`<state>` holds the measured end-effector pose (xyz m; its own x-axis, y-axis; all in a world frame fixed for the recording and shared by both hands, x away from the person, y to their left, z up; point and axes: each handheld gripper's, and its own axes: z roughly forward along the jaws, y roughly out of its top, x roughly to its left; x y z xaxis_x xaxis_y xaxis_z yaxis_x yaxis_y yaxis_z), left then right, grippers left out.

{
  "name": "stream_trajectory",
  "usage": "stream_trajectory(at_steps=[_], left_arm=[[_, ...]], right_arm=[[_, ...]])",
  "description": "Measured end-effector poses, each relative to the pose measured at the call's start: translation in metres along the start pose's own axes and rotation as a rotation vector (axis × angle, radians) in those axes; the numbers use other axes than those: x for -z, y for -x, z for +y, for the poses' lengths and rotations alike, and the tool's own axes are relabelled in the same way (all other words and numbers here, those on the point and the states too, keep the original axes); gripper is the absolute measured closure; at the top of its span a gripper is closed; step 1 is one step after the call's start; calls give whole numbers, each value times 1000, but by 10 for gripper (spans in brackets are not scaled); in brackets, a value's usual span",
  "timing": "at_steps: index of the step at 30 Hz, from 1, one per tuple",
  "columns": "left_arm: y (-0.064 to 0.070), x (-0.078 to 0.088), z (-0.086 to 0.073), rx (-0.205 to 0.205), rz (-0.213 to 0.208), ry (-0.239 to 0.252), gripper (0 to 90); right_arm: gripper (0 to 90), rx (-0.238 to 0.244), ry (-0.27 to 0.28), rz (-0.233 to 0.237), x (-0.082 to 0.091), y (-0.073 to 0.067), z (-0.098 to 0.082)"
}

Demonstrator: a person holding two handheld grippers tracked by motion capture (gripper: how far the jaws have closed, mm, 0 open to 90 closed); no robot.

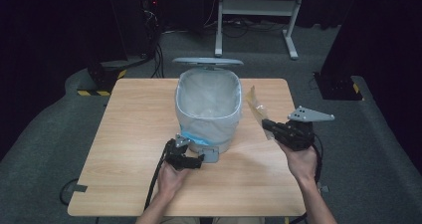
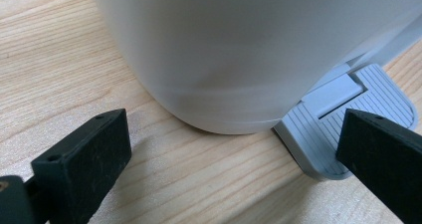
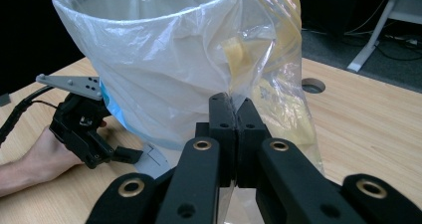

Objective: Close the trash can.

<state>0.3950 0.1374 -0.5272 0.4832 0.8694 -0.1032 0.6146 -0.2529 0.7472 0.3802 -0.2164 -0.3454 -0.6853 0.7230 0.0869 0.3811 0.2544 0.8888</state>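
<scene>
The left gripper lies low at the foot of the bin, its jaws spread wide, one resting over the bin's pedal. The right gripper is raised just right of the bin, jaws clamped together on a clear plastic bag. Both forearms reach toward the bin.

Bin mid-table, pedal at its near foot, left claw on pedal, packet right of bin
</scene>
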Motion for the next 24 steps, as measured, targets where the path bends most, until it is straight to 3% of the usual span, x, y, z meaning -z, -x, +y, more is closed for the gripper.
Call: stream_trajectory(at_steps=[24], left_arm=[[0,0,0,-4,4,1,9]], right_arm=[[893,48,35,7,1,-13,33]])
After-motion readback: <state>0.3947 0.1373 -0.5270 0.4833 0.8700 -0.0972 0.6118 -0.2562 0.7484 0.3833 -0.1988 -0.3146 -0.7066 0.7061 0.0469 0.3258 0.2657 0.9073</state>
